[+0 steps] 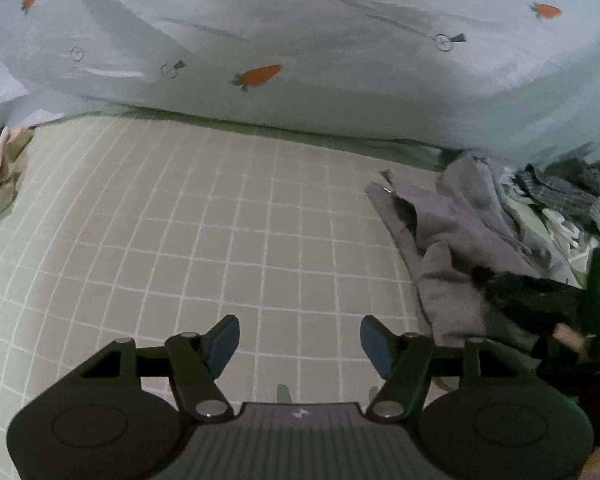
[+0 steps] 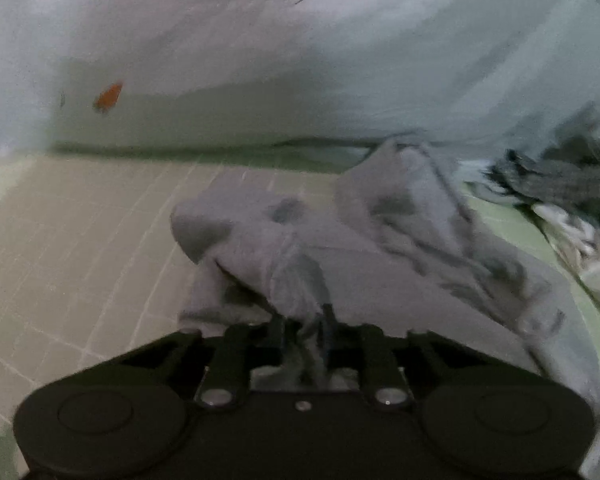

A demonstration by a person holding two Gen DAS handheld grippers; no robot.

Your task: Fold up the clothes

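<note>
Folding is barely begun. A crumpled grey garment [image 2: 380,248] lies on the checked bed sheet [image 1: 180,240], and a bunch of it is clamped in the right tongs [image 2: 302,328]. The left tongs [image 1: 298,344] are held apart over bare sheet, gripping nothing. More unfolded clothes [image 1: 572,200] are heaped beyond, by the carrot-print quilt [image 1: 300,40]. No folded piece is seen.

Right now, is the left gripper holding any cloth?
No. The left gripper is open over the bare checked sheet, and the grey garment lies off to its right.
</note>
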